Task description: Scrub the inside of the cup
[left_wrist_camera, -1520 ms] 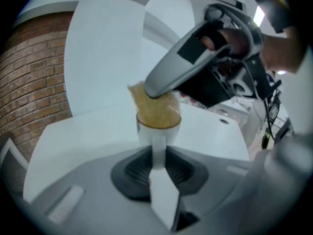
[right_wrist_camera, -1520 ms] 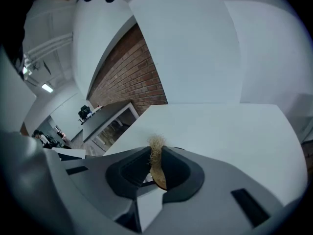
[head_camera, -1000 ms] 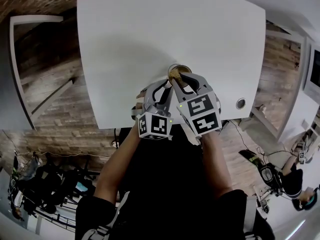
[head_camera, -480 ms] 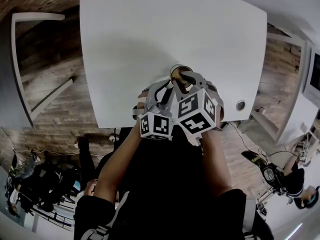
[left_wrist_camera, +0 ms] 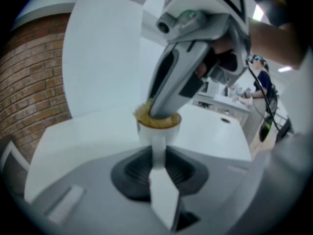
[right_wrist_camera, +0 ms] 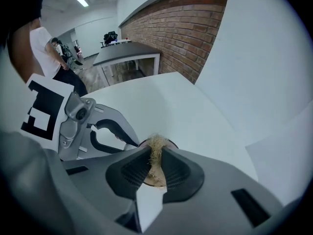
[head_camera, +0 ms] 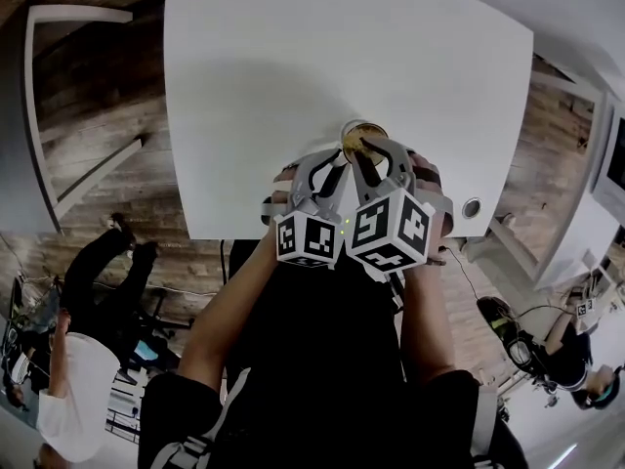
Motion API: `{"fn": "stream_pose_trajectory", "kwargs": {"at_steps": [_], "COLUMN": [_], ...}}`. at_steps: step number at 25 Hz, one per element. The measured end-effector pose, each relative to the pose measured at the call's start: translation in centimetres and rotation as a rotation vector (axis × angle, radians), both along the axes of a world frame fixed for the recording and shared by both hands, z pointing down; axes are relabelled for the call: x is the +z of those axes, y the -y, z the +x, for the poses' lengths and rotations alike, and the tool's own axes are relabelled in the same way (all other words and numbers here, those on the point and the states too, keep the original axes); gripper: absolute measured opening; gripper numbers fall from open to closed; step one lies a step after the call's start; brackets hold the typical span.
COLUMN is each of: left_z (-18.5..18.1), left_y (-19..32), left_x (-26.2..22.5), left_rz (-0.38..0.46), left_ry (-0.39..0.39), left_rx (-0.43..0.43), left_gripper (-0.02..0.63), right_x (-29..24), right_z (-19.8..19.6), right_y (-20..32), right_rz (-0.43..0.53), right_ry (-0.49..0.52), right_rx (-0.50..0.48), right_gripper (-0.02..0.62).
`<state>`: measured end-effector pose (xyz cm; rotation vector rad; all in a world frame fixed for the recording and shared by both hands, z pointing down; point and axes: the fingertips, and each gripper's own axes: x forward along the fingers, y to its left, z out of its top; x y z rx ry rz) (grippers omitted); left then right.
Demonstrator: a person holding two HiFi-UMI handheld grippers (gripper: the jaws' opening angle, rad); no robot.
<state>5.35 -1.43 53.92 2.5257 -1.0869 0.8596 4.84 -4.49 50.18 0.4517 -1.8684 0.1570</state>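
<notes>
left tool (left_wrist_camera: 157, 153): clenched on 1 white cup (left_wrist_camera: 157, 131) | cup: upright on 1 white surface (head_camera: 293, 66), near its front edge | right tool (right_wrist_camera: 155, 161): grasping 1 tan scrubber (right_wrist_camera: 156, 145), tips inside cup

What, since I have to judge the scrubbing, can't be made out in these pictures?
- Inside of the cup: all views; the scrubber and the right gripper fill its mouth.
- Cup's base: left gripper view; the left gripper's own jaws cover it.
- Cup's outside: right gripper view; that gripper's jaws cover nearly all of it.
</notes>
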Motion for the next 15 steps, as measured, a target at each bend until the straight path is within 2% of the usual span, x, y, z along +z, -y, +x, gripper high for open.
{"fn": "stream_pose_trajectory", "kwargs": {"at_steps": [7, 15], "left_z": [0.0, 0.0], "left_y": [0.1, 0.1], "left_x": [0.0, 0.0], "left_rz": [0.005, 0.013], "left_ry": [0.003, 0.014], "left_rx": [-0.001, 0.001], "left_gripper": [0.066, 0.066], "right_x": [2.2, 3.5], "right_z": [-0.1, -0.2], "right_y": [-0.2, 0.3], "right_rz": [-0.172, -0.206], "right_ry": [-0.02, -0.039], "right_rx": [0.061, 0.081], "right_gripper": [0.058, 0.057]}}
